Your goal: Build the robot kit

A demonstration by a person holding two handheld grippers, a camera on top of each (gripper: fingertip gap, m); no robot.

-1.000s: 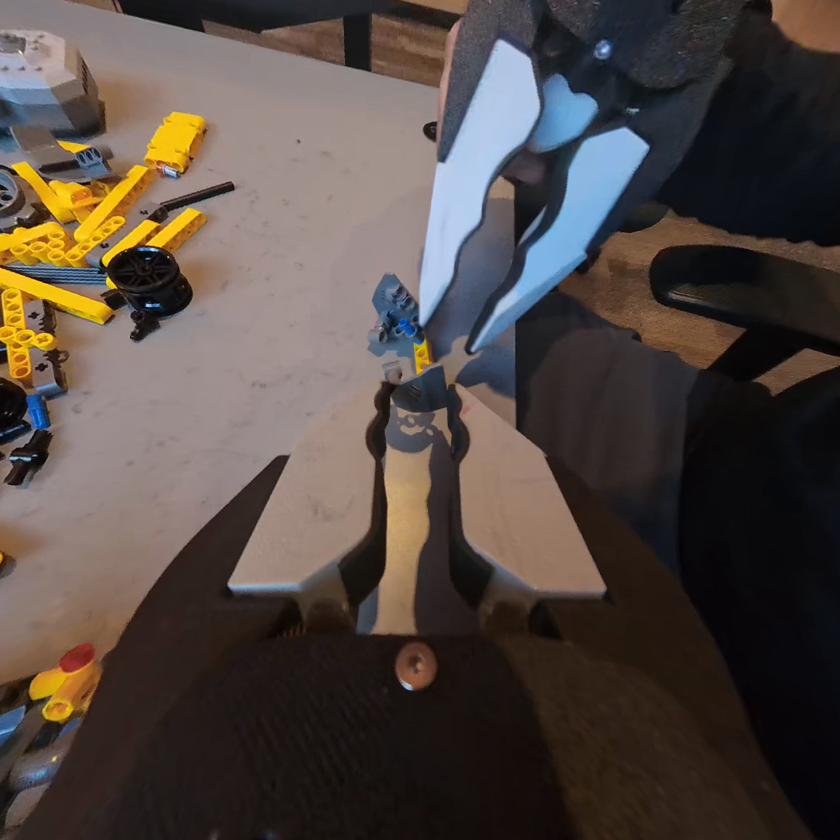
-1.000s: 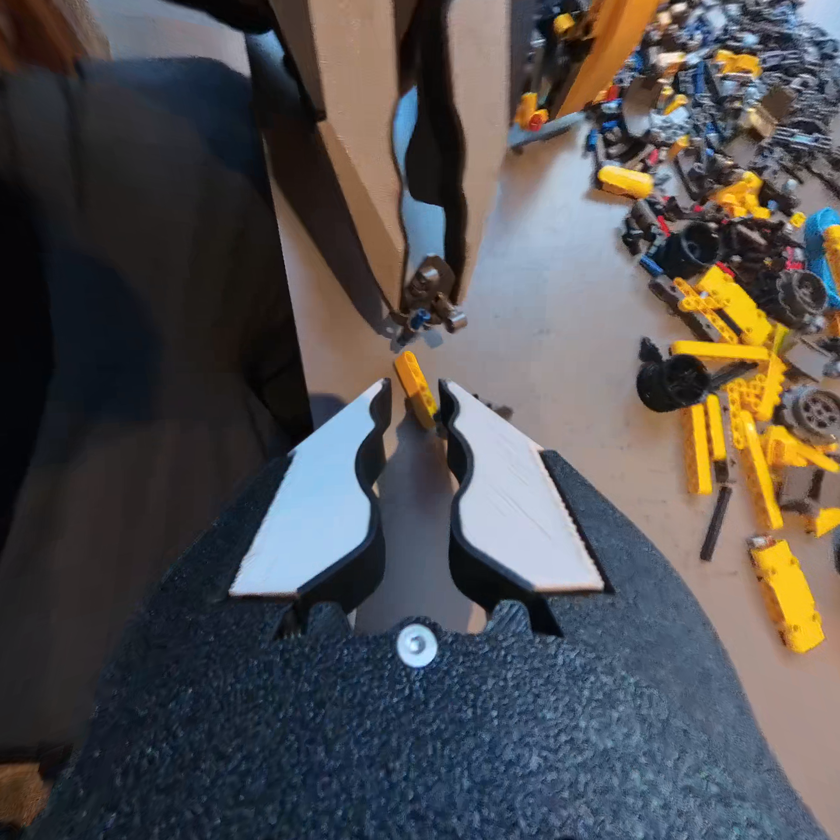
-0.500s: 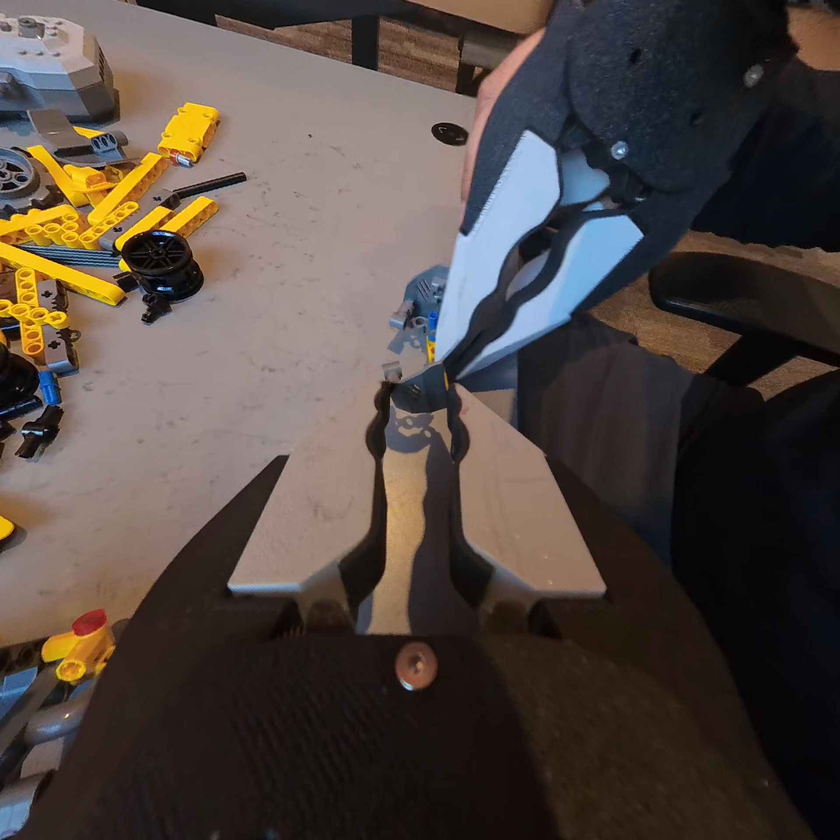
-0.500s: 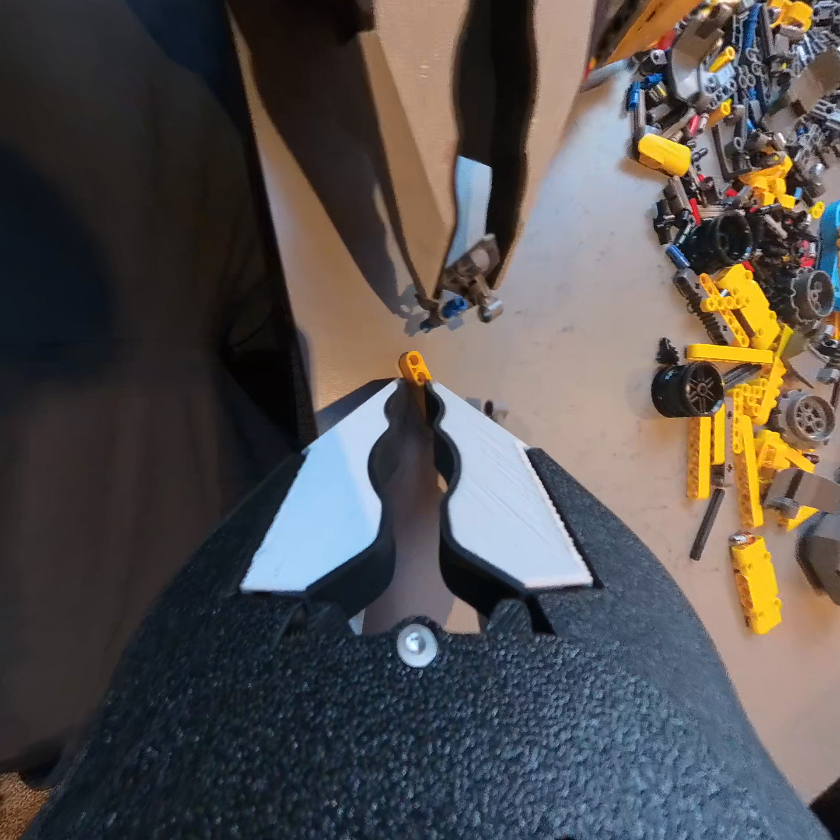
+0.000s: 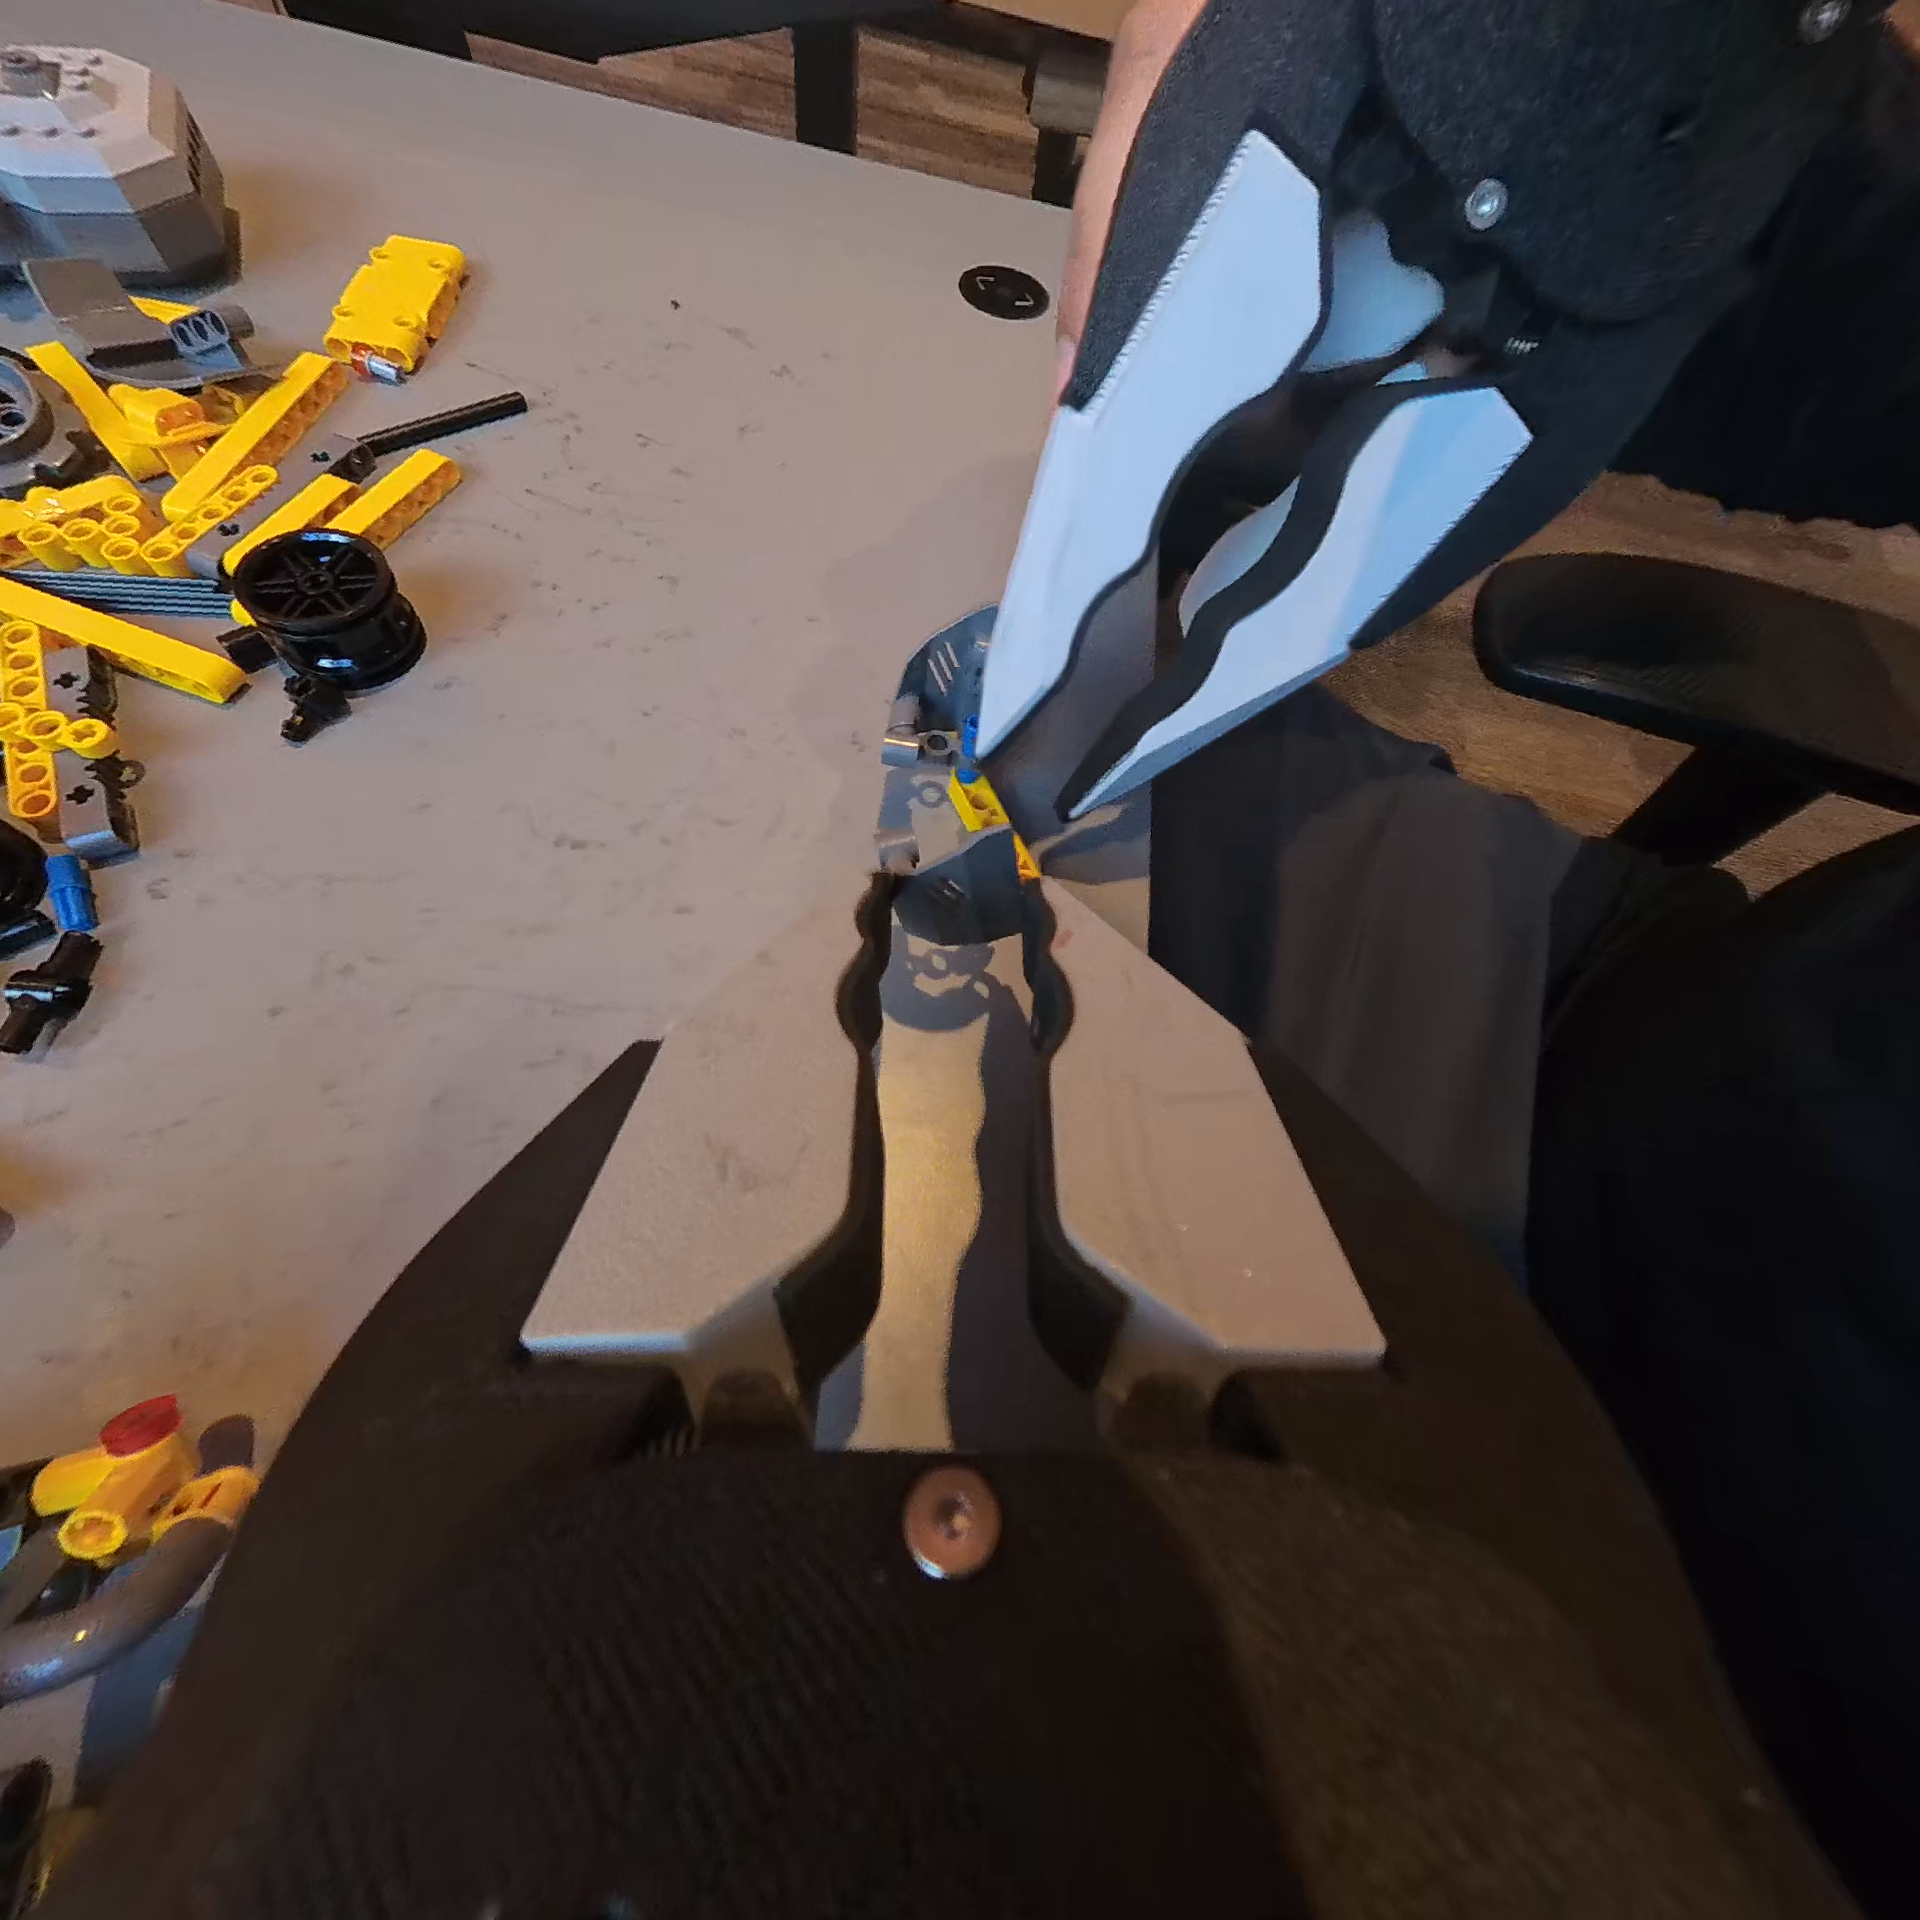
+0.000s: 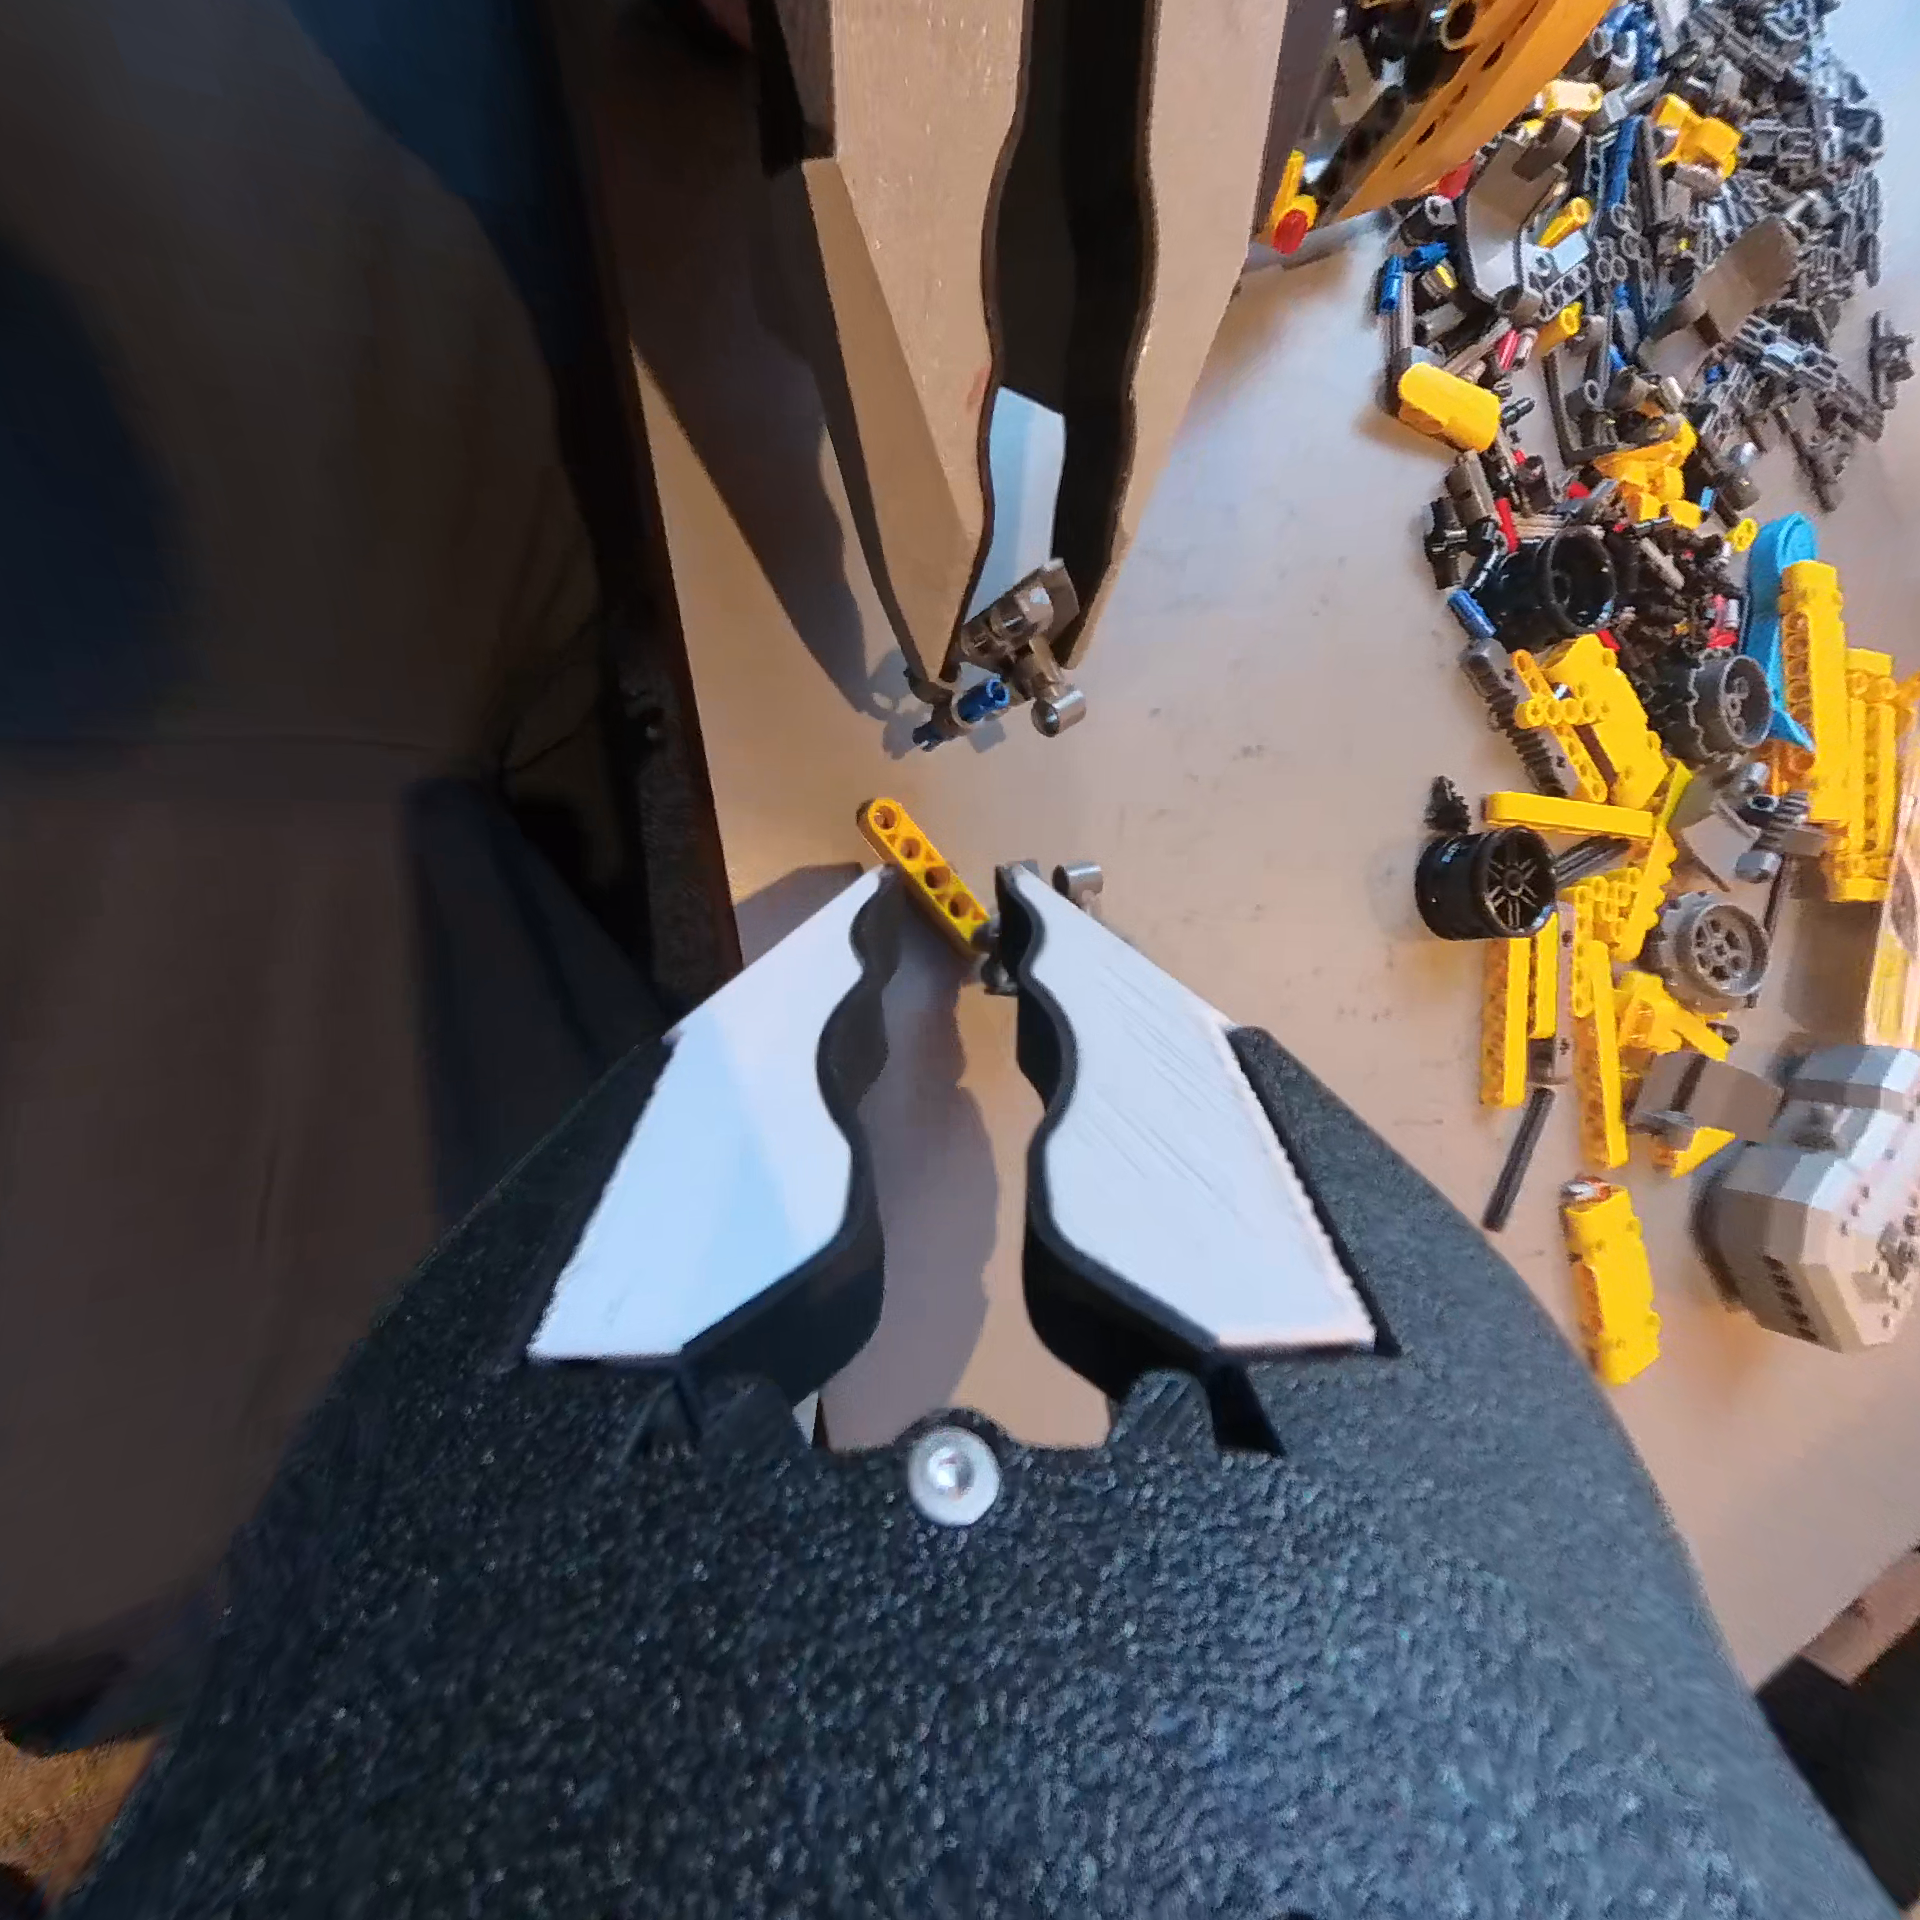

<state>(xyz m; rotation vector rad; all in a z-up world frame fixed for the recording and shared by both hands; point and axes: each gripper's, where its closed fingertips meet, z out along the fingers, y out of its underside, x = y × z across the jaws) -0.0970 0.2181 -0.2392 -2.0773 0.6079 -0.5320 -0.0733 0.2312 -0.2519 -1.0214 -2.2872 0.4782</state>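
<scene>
Grippers, two, met tip to tip over the table (image 5: 623, 520) edge. Left gripper (image 5: 951, 883): jaws pressed onto a small grey assembly (image 6: 1013, 634) with a blue pin, held at the very tips, upper centre of the right wrist view. Right gripper (image 6: 940, 888): jaws narrowly parted, a short yellow beam (image 6: 920, 873) lying aslant between the tips. Whether the beam is pinched cannot be told. Both holds are judged shallow, so steady pressure and squared alignment are advised. Loose parts (image 6: 1621, 727) are heaped at right, well apart.
</scene>
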